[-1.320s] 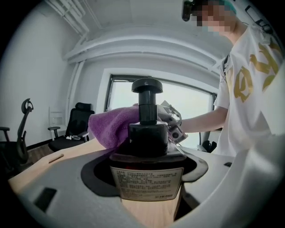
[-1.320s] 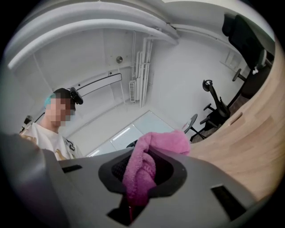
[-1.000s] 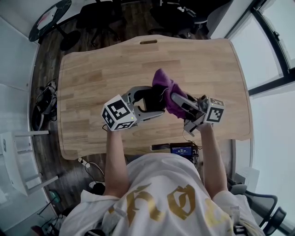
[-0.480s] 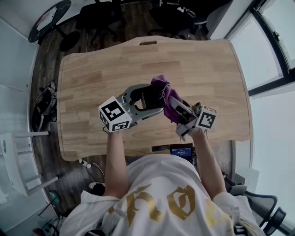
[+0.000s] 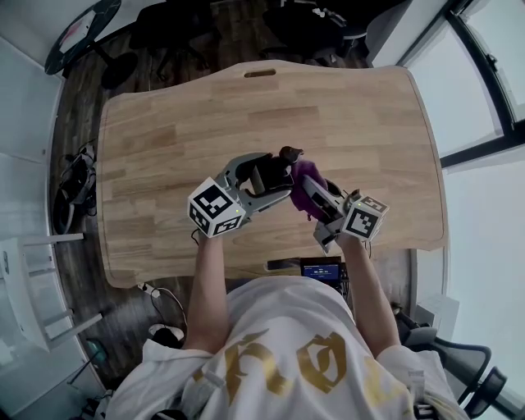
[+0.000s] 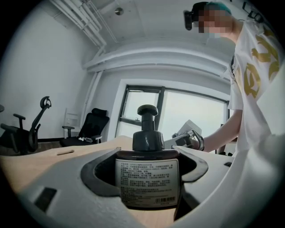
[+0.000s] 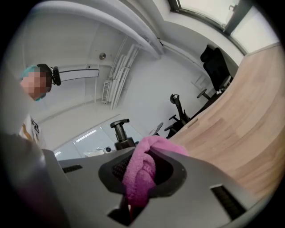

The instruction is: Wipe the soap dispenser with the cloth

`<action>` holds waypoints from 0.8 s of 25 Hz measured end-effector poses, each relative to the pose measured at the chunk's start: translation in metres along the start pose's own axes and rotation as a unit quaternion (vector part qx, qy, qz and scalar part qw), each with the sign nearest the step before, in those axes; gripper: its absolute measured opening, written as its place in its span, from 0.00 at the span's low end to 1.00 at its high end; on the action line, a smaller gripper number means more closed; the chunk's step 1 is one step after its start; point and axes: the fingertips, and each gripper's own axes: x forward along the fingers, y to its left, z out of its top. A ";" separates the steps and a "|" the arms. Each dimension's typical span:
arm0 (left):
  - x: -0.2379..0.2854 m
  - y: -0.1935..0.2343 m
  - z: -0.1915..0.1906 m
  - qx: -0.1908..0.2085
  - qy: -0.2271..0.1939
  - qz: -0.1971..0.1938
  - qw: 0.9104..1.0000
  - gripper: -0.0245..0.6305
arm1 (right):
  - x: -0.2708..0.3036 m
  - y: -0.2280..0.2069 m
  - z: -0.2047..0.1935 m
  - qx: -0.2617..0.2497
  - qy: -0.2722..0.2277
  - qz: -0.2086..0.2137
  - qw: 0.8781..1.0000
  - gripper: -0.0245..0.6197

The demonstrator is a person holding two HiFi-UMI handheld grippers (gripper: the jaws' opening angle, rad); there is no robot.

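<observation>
A dark brown soap dispenser with a black pump top and a white label sits between the jaws of my left gripper, which is shut on its body. In the head view the soap dispenser is held above the middle of the wooden table. My right gripper is shut on a purple-pink cloth and presses it against the bottle's right side. In the right gripper view the cloth bunches between the jaws, with the pump top just behind it.
A phone-like device lies at the table's near edge, close to the person's body. Black office chairs stand beyond the far edge. Windows run along the right side, and cables lie on the floor at left.
The cloth has slid from above the bottle down to its right side, uncovering the pump top. My right gripper moved nearer and lower. My left gripper kept hold of the bottle.
</observation>
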 end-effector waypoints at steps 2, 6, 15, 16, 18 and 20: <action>0.005 0.002 -0.015 -0.010 0.011 0.000 1.000 0.59 | -0.009 -0.009 0.003 -0.008 -0.002 -0.017 1.000 0.11; 0.015 0.006 -0.043 -0.028 0.035 -0.006 0.999 0.59 | -0.036 -0.033 0.007 0.000 -0.010 -0.054 0.998 0.11; 0.046 0.033 -0.103 -0.049 0.049 0.011 0.998 0.58 | -0.073 -0.071 -0.002 0.022 -0.018 -0.110 0.994 0.11; 0.050 0.038 -0.107 -0.052 0.045 0.019 0.997 0.58 | -0.076 -0.074 -0.002 0.024 -0.018 -0.113 0.993 0.11; 0.056 0.047 -0.116 -0.053 0.045 0.036 0.997 0.58 | -0.082 -0.079 -0.002 0.028 -0.020 -0.118 0.992 0.11; 0.061 0.052 -0.129 -0.042 0.056 0.048 0.996 0.58 | -0.086 -0.083 -0.003 0.034 -0.022 -0.121 0.992 0.11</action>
